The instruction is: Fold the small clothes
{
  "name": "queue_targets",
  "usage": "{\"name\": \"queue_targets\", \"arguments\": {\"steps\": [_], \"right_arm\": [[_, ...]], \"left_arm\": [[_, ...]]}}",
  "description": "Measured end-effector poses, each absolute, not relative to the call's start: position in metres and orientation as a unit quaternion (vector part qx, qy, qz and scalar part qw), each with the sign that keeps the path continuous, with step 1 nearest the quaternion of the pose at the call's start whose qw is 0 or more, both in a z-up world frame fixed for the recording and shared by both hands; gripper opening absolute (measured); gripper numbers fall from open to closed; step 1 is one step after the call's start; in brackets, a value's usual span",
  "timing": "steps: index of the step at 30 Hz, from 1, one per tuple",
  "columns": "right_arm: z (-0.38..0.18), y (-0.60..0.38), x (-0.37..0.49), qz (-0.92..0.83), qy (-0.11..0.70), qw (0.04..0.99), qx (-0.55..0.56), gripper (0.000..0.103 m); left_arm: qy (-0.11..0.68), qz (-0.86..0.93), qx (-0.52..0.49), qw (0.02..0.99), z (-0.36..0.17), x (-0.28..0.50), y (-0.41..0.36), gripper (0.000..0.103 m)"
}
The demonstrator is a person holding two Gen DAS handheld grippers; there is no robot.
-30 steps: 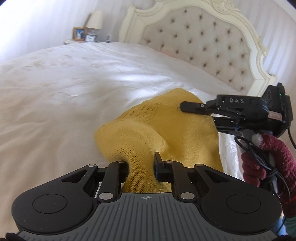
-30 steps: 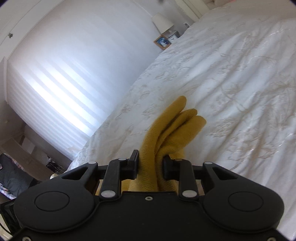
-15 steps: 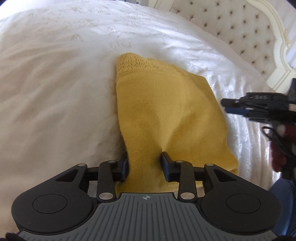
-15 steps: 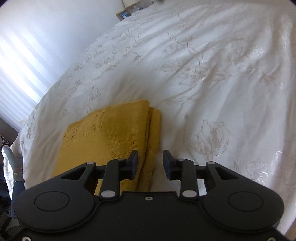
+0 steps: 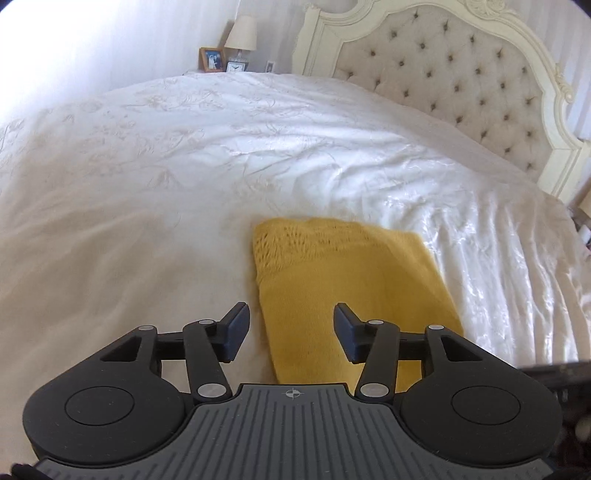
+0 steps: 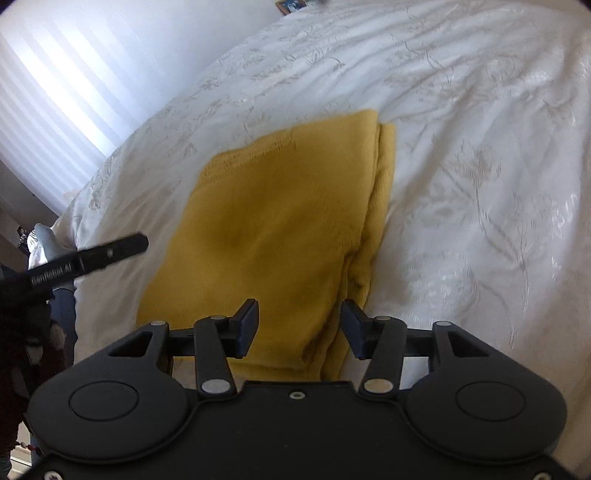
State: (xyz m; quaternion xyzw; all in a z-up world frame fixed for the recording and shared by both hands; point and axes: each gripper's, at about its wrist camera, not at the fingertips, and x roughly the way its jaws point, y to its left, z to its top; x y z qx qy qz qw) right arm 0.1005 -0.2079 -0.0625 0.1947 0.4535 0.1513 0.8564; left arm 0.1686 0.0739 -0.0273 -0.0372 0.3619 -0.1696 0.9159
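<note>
A yellow knitted garment (image 5: 343,280) lies folded flat on the white bed cover (image 5: 184,177). It also shows in the right wrist view (image 6: 266,229), with its stacked folded edges on the right side. My left gripper (image 5: 291,332) is open and empty, just above the garment's near left edge. My right gripper (image 6: 299,328) is open and empty, above the garment's near right corner. One left finger (image 6: 114,251) reaches in from the left of the right wrist view.
A tufted cream headboard (image 5: 454,74) stands at the back right. A nightstand with a lamp (image 5: 242,35), a photo frame (image 5: 212,59) and a small clock sits at the far left. Bright window blinds (image 6: 55,81) are beyond the bed cover (image 6: 461,166).
Both grippers let go of the garment and opened wide. The garment went from hanging bunched in the jaws to lying folded flat on the bed. Both grippers have drawn back from it.
</note>
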Motion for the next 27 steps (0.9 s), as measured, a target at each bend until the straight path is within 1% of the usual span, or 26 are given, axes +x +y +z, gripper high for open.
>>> {"name": "queue_targets", "arguments": {"steps": [2,3,5,6,8,10,11,12,15,16,17,19,23,26,27], "right_arm": [[-0.066,-0.207,0.094,0.153,0.45,0.856,0.205,0.056],[-0.065,-0.205,0.092,0.153,0.447,0.857,0.206,0.051],[-0.061,-0.2,0.092,0.151,0.443,0.863,0.191,0.024],[-0.06,-0.198,0.092,0.152,0.442,0.865,0.182,0.018],[-0.053,-0.197,0.09,0.166,0.443,0.863,0.18,0.017],[-0.048,-0.2,0.083,0.167,0.444,0.864,0.167,0.017],[-0.049,-0.201,0.081,0.163,0.451,0.862,0.161,0.015],[-0.053,-0.203,0.08,0.161,0.461,0.857,0.162,0.01],[-0.067,-0.206,0.078,0.151,0.475,0.85,0.169,0.009],[-0.067,-0.208,0.078,0.149,0.474,0.85,0.174,0.01],[-0.066,-0.207,0.079,0.148,0.473,0.851,0.173,0.01],[-0.065,-0.204,0.081,0.146,0.471,0.854,0.164,0.013],[-0.068,-0.201,0.079,0.14,0.472,0.857,0.149,0.014],[-0.066,-0.201,0.077,0.14,0.468,0.859,0.151,0.022],[-0.064,-0.202,0.076,0.139,0.467,0.86,0.154,0.028]], "left_arm": [[0.361,-0.171,-0.03,0.916,-0.027,0.177,0.07,0.051],[0.36,-0.171,-0.025,0.917,-0.028,0.183,0.067,0.051],[0.359,-0.172,-0.013,0.917,-0.027,0.188,0.065,0.051],[0.357,-0.173,-0.01,0.918,-0.026,0.19,0.064,0.051],[0.349,-0.174,-0.006,0.921,-0.025,0.194,0.062,0.052],[0.344,-0.167,-0.004,0.924,-0.027,0.198,0.062,0.057],[0.346,-0.162,-0.003,0.924,-0.031,0.202,0.061,0.059],[0.352,-0.158,0.0,0.923,-0.036,0.207,0.06,0.059],[0.392,-0.143,0.02,0.909,-0.062,0.225,0.055,0.061],[0.408,-0.139,0.021,0.902,-0.074,0.229,0.056,0.067],[0.414,-0.136,0.014,0.9,-0.082,0.231,0.058,0.071],[0.408,-0.128,-0.004,0.904,-0.09,0.23,0.063,0.082],[0.401,-0.116,-0.002,0.909,-0.089,0.226,0.065,0.089],[0.399,-0.116,-0.012,0.909,-0.085,0.225,0.068,0.095],[0.401,-0.115,-0.013,0.909,-0.083,0.224,0.071,0.098]]}}
